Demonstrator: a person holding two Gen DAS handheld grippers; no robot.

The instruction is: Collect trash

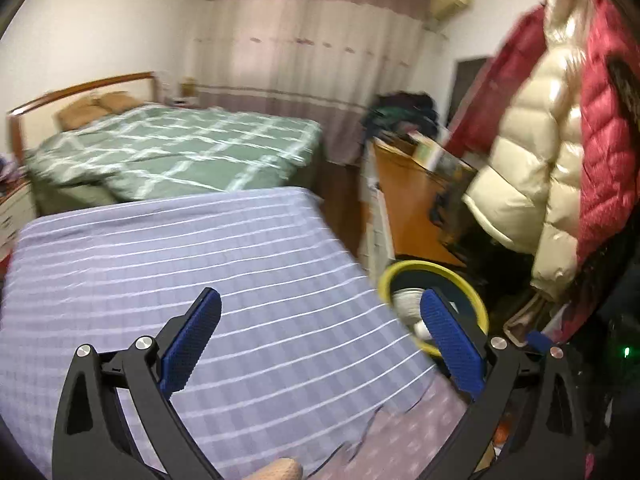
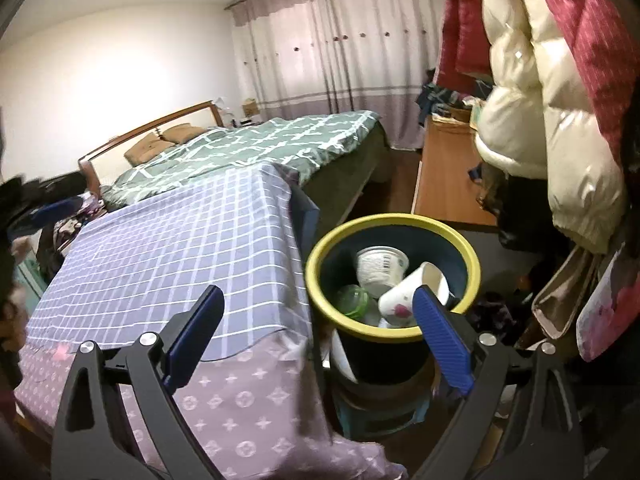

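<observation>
Nearest the lens in the left view, the left gripper [image 1: 320, 344] stands with its jaws wide apart and nothing between them, held over the blue checked cloth [image 1: 192, 272] that covers the table. That cloth shows bare; no scrap of rubbish can be made out on it in either view.

The right gripper [image 2: 320, 332] also has its jaws spread and empty. Its right finger overlaps the near rim of the bin [image 2: 472, 264], which stands off the table's right-hand corner, lower than the tabletop. So the bin lies ahead and to the right of both tools, and the right hand looks the nearer to it.

Inside the bin rest a white tub [image 2: 380, 268], a paper cup [image 2: 412, 292] tipped on its side with its mouth to the upper right, and a green bottle [image 2: 354, 300]. In the left view only the bin's yellow rim shows, past the right finger.

Beyond lie the green bed [image 2: 260, 144] and the hanging jackets [image 2: 540, 92]. Collection looks far along, judging by the bare table.
</observation>
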